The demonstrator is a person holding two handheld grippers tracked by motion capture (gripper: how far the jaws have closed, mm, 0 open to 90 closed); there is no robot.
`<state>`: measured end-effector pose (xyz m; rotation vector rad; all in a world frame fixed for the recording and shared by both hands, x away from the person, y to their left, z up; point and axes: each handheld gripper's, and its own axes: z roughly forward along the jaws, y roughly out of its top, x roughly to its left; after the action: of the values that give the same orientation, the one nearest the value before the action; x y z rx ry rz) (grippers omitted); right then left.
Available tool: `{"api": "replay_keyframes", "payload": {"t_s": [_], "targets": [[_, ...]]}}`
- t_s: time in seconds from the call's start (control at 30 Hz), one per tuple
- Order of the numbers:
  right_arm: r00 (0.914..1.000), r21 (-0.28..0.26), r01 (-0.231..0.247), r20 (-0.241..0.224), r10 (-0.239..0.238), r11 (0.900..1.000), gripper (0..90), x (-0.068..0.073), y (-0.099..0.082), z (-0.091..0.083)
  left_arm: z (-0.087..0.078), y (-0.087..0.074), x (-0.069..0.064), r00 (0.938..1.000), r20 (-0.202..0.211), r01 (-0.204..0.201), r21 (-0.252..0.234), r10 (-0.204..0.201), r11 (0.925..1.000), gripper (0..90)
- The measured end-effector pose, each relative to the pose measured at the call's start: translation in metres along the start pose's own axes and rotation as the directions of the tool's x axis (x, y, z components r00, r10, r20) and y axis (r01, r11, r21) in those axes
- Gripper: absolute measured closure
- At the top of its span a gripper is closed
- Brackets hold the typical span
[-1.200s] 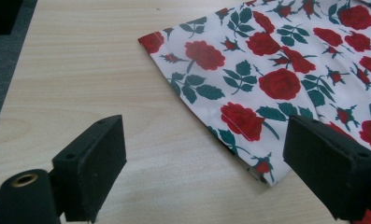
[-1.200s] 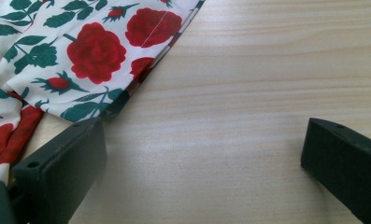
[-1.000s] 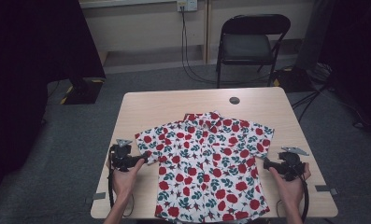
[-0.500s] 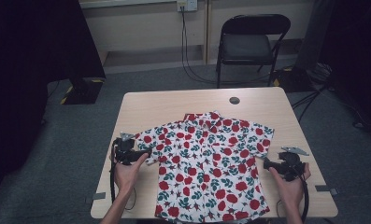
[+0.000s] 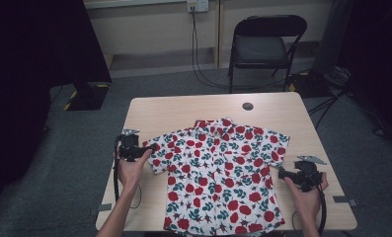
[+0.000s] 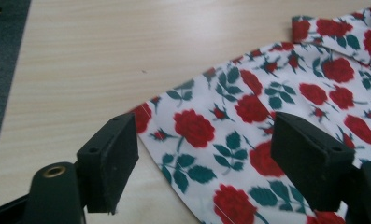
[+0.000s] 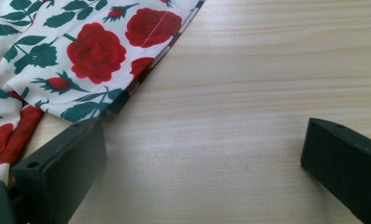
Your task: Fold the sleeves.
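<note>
A rose-print short-sleeved shirt lies spread flat on the counter. At its sleeve hem the left hand-held gripper has just been narrowing, pads astride the cloth, not yet pinching. Beside the shirt's opposite edge the right hand-held gripper gapes wide over bare wood.

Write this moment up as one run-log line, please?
shirt: flat on table | left gripper: open over sleeve edge, jaws just closing, nothing pinched | right gripper: open beside shirt's hem

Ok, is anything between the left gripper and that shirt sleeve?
Nothing visible. The left gripper hangs over the shirt sleeve's edge, its jaws apart and just closing in, with bare table beside it.
</note>
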<state>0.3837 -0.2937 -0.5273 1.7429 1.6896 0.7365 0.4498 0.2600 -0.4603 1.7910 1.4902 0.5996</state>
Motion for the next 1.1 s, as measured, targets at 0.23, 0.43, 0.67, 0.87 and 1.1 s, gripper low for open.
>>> {"api": "replay_keyframes", "payload": {"t_s": [0.23, 0.43, 0.67, 0.87, 1.1], "targets": [[1.0, 0.0, 0.0, 0.0, 0.0, 1.0, 0.0, 0.0, 0.0, 0.0, 0.013, -0.001, 0.008, 0.9997, -0.023, -0.001, 0.029, 0.002, 0.9996, 30.0], [1.0, 0.0, 0.0, 0.0, 0.0, 1.0, 0.0, 0.0, 0.0, 0.0, 0.025, 0.002, 0.019, 0.9993, -0.015, 0.034, 0.038, -0.034, 0.9987, 34.7], [1.0, 0.0, 0.0, 0.0, 0.0, 1.0, 0.0, 0.0, 0.0, 0.0, 0.043, 0.0, 0.024, 0.9972, -0.073, 0.022, 0.074, -0.016, 0.997, 43.7], [1.0, 0.0, 0.0, 0.0, 0.0, 1.0, 0.0, 0.0, 0.0, 0.0, 0.053, -0.004, 0.024, 0.9957, -0.087, 0.039, 0.084, -0.032, 0.9957, 46.2], [1.0, 0.0, 0.0, 0.0, 0.0, 1.0, 0.0, 0.0, 0.0, 0.0, 0.065, -0.004, 0.029, 0.9934, -0.1, 0.066, 0.099, -0.056, 0.9929, 47.1]]}}
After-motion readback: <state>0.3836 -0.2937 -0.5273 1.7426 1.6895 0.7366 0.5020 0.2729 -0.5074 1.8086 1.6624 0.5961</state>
